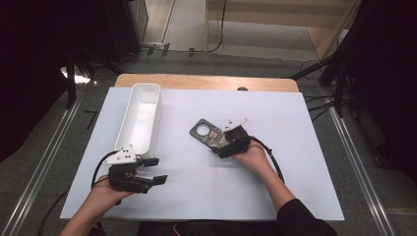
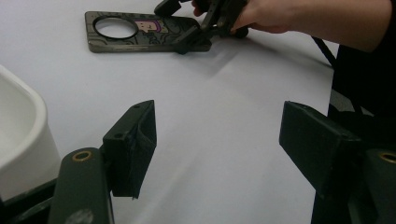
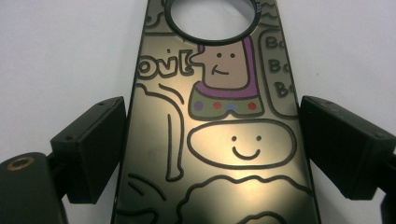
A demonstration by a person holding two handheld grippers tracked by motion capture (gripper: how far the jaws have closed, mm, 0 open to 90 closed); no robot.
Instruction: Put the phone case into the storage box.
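Note:
A dark phone case [image 1: 207,133] printed with cartoon figures and a round camera hole lies flat on the white table cover, right of centre. My right gripper [image 1: 227,142] is low over the case's near end and open. Its jaws straddle the case [image 3: 219,154], one pad [image 3: 93,144] close beside each long edge. My left gripper [image 1: 153,170] hovers near the front left of the table. It is open, with only bare table between its pads [image 2: 135,144]. Farther off in the left gripper view are the case [image 2: 140,32] and the other hand.
A long white tub [image 1: 140,118] stands at the left, its near end just beyond my left gripper, and its rim [image 2: 23,116] is close on the left. The white cover [image 1: 275,196] ends at the table's front and sides. Cables trail from both grippers.

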